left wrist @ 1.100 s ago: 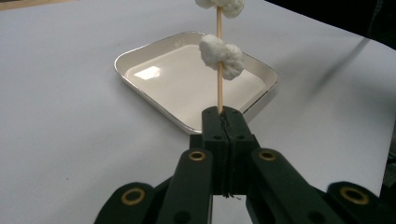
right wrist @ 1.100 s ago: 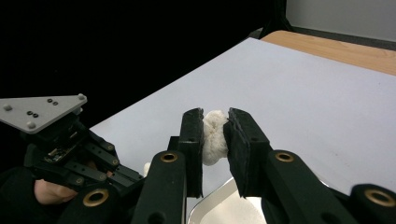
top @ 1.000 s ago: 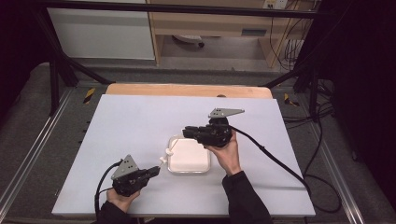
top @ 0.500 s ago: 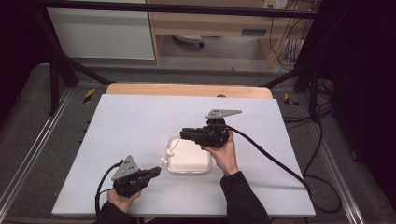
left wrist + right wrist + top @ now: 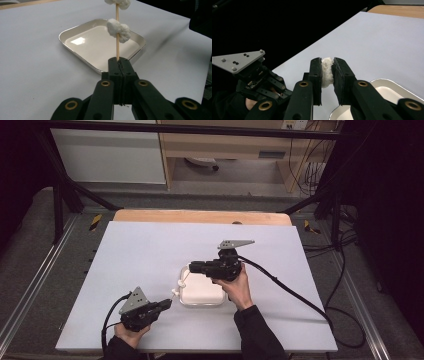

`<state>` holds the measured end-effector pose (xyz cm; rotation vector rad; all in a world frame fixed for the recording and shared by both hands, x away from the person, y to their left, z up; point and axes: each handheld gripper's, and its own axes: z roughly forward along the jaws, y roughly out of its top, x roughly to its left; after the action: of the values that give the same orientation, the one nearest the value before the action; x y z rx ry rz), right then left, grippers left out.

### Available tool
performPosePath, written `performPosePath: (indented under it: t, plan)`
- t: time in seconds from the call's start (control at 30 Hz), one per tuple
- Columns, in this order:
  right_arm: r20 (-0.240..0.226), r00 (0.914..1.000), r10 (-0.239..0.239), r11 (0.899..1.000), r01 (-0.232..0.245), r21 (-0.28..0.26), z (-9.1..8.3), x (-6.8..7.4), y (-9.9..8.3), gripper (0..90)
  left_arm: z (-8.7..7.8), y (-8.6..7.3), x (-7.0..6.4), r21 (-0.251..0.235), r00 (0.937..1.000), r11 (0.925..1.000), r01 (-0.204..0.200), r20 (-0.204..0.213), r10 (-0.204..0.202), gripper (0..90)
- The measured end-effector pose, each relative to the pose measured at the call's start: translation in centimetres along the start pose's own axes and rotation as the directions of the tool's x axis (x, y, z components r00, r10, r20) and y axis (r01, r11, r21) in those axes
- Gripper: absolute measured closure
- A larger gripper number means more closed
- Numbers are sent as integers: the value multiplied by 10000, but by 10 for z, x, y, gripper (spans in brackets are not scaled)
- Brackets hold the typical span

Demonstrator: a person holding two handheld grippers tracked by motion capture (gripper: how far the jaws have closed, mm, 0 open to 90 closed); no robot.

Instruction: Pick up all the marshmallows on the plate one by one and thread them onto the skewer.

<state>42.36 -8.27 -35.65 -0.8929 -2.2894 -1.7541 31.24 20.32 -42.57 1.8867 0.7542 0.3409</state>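
My left gripper (image 5: 167,303) (image 5: 119,66) is shut on the lower end of a thin wooden skewer (image 5: 117,48). The skewer rises over the near edge of a white square tray (image 5: 205,292) (image 5: 92,45). A white marshmallow (image 5: 119,30) is threaded on it, and another marshmallow (image 5: 117,2) sits higher up at the frame's top. My right gripper (image 5: 192,266) (image 5: 327,61) hovers over the tray's far left corner, close to the skewer's upper end. It is shut on a loose marshmallow (image 5: 327,72).
The white table sheet (image 5: 150,255) has free room on all sides of the tray. A wooden strip (image 5: 200,216) runs along the far edge. Black cables (image 5: 295,295) trail from both grippers. The left gripper's grey plate (image 5: 237,60) appears beside my right jaws.
My right gripper has drifted slightly left and nearer with the marshmallow, closer to the skewer's tip. The left gripper and skewer have barely moved.
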Motion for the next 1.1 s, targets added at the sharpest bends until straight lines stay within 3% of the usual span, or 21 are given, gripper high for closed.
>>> performPosePath:
  t: [0.57, 1.1]
  plan:
    - [-645, 9975, 304, 9989, -326, -328, 1, 3, -6, 809, 1, -1, -5, -253, 9998, 9995, -168, -147, 164, 892]
    - [-777, 9966, 259, 9992, -282, -278, 4, 6, -10, 817, 2, -1, -9, -147, 9992, 9995, -285, -289, 280, 894]
